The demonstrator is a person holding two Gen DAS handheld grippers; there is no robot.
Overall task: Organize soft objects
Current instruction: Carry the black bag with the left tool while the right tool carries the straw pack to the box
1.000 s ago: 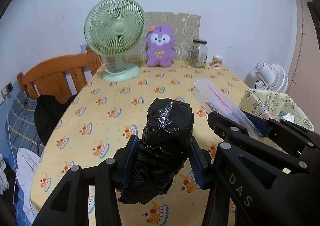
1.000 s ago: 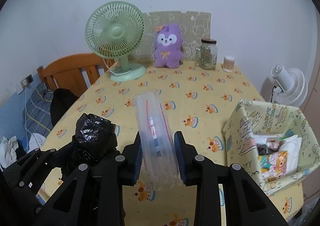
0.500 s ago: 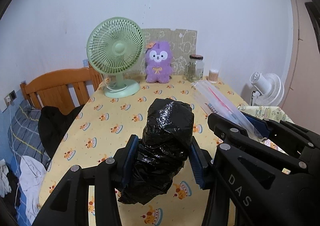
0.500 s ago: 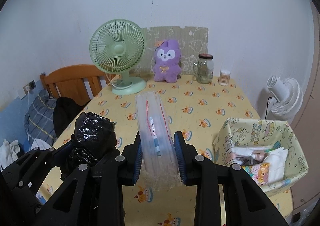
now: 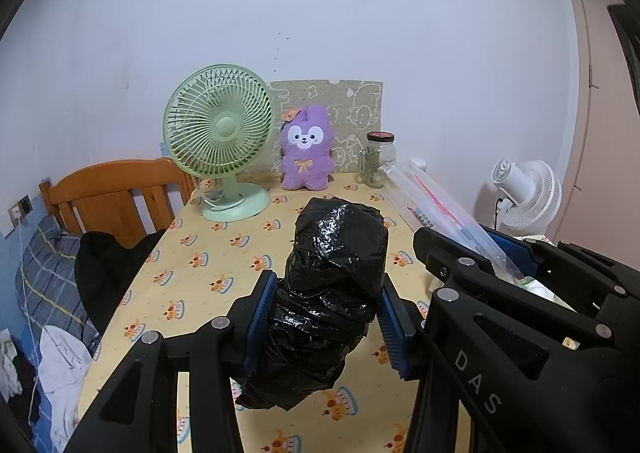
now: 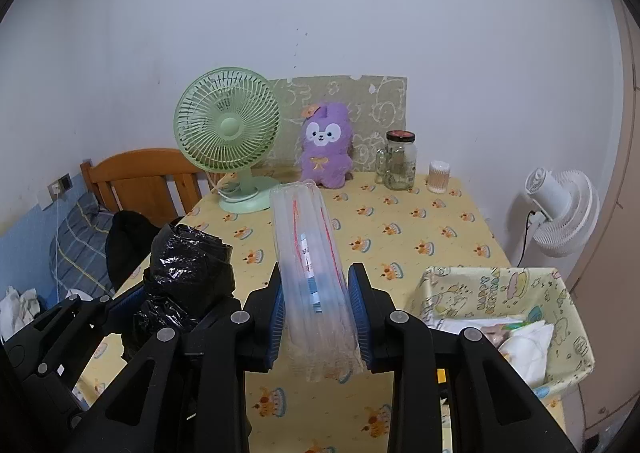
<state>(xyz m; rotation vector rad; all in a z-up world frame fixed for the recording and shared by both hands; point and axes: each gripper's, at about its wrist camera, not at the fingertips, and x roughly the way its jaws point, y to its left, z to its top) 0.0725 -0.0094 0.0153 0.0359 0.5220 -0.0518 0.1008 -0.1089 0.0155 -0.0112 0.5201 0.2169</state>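
1. Far left, off the table: a wooden chair point(image 5: 116, 189) with dark clothing draped on it, and a blue plaid pillow point(image 5: 48, 281) below. Not part of your job.
2. Your left gripper point(image 5: 326, 323) is clamped on the crinkled black plastic bag bundle point(image 5: 332, 293), blue pads point(image 5: 260, 317) pressing both sides at its middle. It's glossy, lumpy and squashy, so gripping the waist keeps it from slipping out. It hangs above the yellow cake-print tablecloth point(image 5: 192, 281), not resting on it.
3. Back edge of the table: a pale green desk fan point(image 6: 228, 137), a fluffy purple plush bunny point(image 6: 326, 149) leaning against a patterned board, a glass jar with a dark lid point(image 6: 400, 165) and a small cotton-swab tub point(image 6: 439, 177). The plush looks like another soft item to sort, my guess.
4. Your right gripper point(image 6: 318, 321) is closed on the long clear plastic sleeve pack point(image 6: 312, 273), which has red lines and pokes forward past the jaws. It's thin and slick; holding near the base keeps it steady.
5. Right: a yellow cartoon-print fabric bin point(image 6: 496, 285), open-topped, with white soft packs inside. Probably both items go there.
6. Far right: a white floor fan point(image 6: 560, 213), well apart from the table.
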